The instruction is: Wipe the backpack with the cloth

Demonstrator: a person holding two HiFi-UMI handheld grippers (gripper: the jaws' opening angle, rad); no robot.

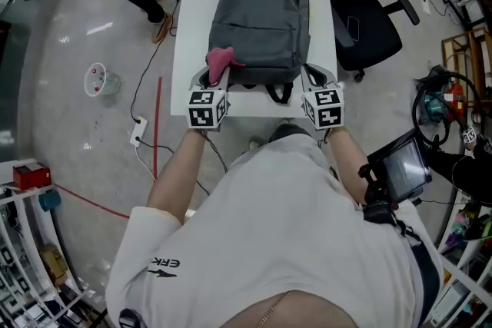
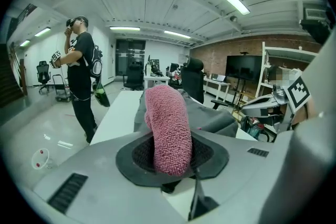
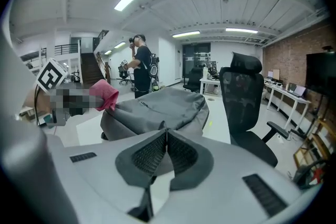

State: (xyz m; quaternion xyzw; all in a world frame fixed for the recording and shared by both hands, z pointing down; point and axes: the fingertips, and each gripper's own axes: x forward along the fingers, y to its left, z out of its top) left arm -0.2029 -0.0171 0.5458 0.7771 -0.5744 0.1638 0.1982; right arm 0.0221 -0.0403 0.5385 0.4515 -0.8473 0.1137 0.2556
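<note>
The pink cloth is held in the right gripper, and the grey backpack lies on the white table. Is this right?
No. The left gripper holds the cloth, as the left gripper view shows; the right gripper is shut on nothing. The backpack does lie on the table.

A grey backpack (image 1: 257, 19) lies flat on a white table (image 1: 196, 27). Its front faces up, a zip seam runs across the panel, and dark strap loops hang at the end nearest the person. A pink terry cloth (image 1: 221, 61), folded into a thick roll, is clamped between the jaws of the left hand-held gripper (image 2: 169, 157). It stands up out of them at the backpack's near left corner.
</note>
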